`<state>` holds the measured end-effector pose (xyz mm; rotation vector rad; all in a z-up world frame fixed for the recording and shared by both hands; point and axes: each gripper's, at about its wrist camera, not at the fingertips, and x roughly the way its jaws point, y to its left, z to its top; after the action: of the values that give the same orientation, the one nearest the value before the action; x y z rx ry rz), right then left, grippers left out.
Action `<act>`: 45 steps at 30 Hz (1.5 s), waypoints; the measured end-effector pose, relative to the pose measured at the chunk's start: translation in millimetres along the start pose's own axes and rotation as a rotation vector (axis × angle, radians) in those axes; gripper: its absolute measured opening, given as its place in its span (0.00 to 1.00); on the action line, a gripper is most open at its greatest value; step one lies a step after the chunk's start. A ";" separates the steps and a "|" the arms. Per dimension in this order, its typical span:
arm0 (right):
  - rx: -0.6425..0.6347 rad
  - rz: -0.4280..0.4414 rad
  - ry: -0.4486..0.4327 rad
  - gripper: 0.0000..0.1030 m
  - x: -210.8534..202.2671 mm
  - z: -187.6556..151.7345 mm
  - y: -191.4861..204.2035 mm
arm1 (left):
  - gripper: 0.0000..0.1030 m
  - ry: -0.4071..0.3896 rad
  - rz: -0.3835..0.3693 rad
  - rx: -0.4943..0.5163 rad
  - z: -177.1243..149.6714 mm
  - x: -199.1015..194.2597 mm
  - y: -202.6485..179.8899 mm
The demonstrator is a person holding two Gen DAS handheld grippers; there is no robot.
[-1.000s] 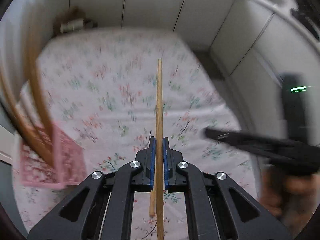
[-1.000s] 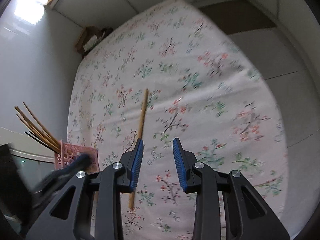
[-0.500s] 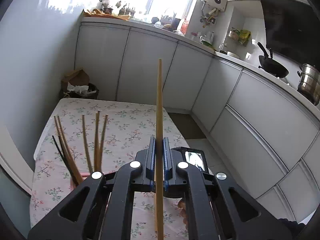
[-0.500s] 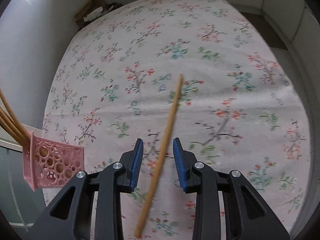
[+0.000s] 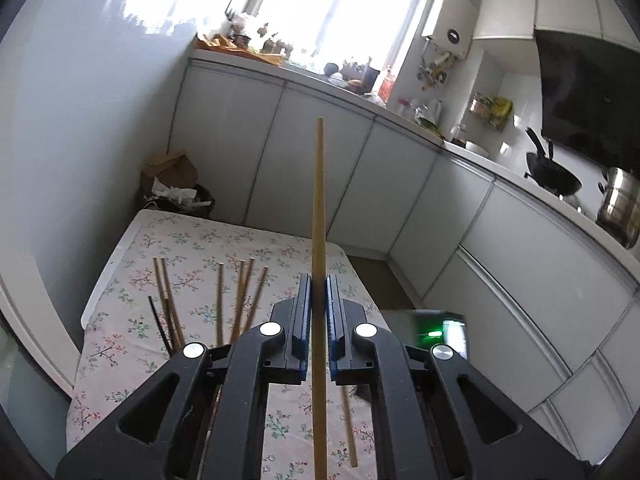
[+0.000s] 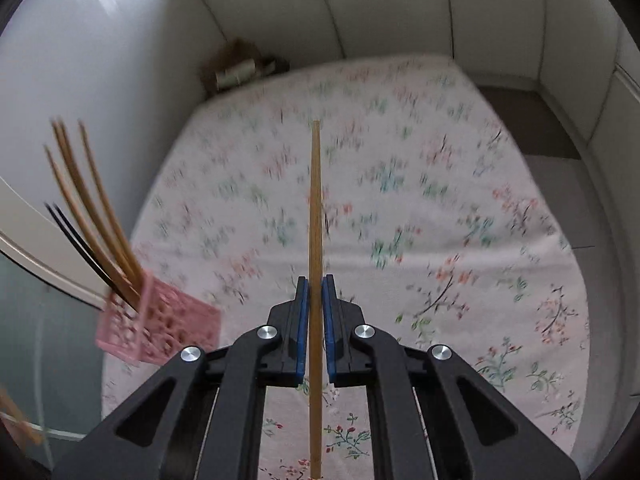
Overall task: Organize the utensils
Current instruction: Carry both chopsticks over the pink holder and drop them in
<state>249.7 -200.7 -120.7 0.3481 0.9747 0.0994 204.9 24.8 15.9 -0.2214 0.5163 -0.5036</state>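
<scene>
Left gripper (image 5: 318,312): blue pads closed on a single wooden chopstick (image 5: 319,208), which runs straight out between the fingers, tip raised toward the white cabinet fronts (image 5: 280,152).

Below and left of that gripper: a bundle of chopsticks (image 5: 240,296), mostly wooden with one black, standing fanned out, lower ends hidden behind the gripper body. Another chopstick (image 5: 348,428) shows beneath the gripper over the floral tablecloth (image 5: 192,248), right of the held one; cannot tell whether it lies on the cloth.

Right gripper (image 6: 315,312): pads clamped on a second wooden chopstick (image 6: 315,208), lined up along the fingers, over the middle of the tablecloth (image 6: 440,208).

Pink perforated holder (image 6: 160,328) sits at the cloth's left edge, near corner, with wooden and black chopsticks (image 6: 88,208) leaning out of it to the left. View there is motion-blurred.

Cardboard box (image 5: 172,168) beyond the table's far left corner.
</scene>
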 end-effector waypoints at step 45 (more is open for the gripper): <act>-0.210 0.188 -0.478 0.07 -86.9 -6.7 54.6 | 0.06 -0.222 0.358 0.130 -67.4 40.3 51.6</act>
<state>199.3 -168.4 -37.1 0.2525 0.4522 0.2743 220.9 43.1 -74.8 -0.0565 0.2951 -0.1593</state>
